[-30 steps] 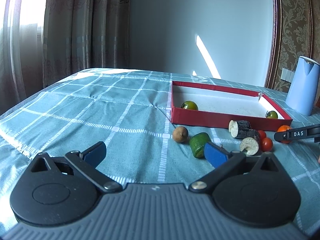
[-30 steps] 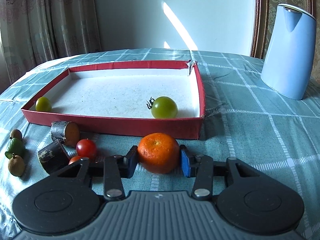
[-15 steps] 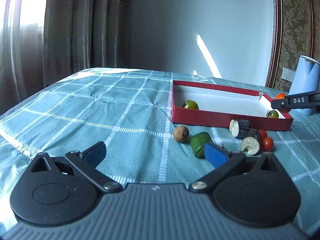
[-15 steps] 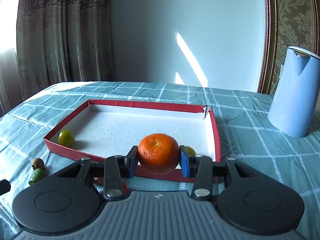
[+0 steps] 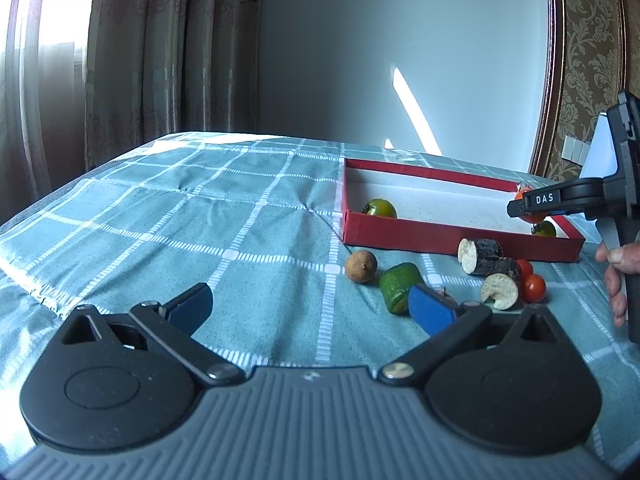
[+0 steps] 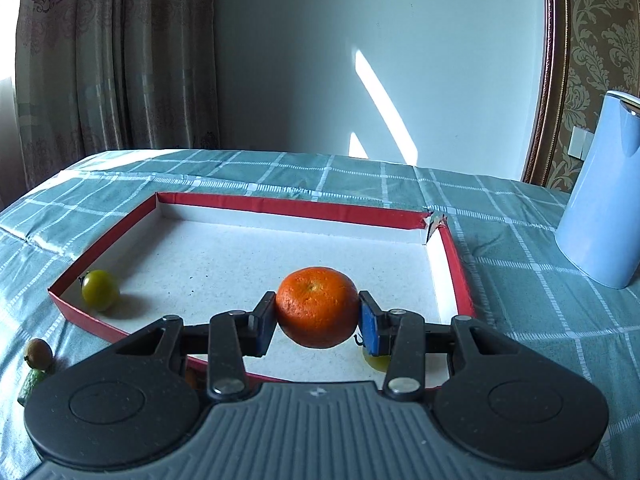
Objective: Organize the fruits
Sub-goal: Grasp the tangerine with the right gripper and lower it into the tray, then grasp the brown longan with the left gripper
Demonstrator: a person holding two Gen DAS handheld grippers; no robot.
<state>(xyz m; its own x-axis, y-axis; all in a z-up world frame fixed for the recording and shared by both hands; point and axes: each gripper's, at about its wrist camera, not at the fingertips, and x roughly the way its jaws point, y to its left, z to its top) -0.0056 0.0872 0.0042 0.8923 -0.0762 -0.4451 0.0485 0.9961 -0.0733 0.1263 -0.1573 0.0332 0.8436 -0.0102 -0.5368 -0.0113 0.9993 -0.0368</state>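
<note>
- Fruit on the checked tablecloth (image 5: 224, 216), left to right: a brown longan (image 5: 361, 266), a green piece (image 5: 396, 286), two dark cut stubs (image 5: 486, 254), two cherry tomatoes (image 5: 534, 287).
- Red tray (image 6: 280, 208) holds a green tomato (image 6: 100, 290) at its left wall and another, mostly hidden, near its right corner.
- Left gripper (image 5: 310, 306) rests low with jaws spread wide, nothing between them.
- Right gripper (image 6: 317, 320) hangs above the tray, angled down, pads clamped on a mandarin (image 6: 318, 306).
</note>
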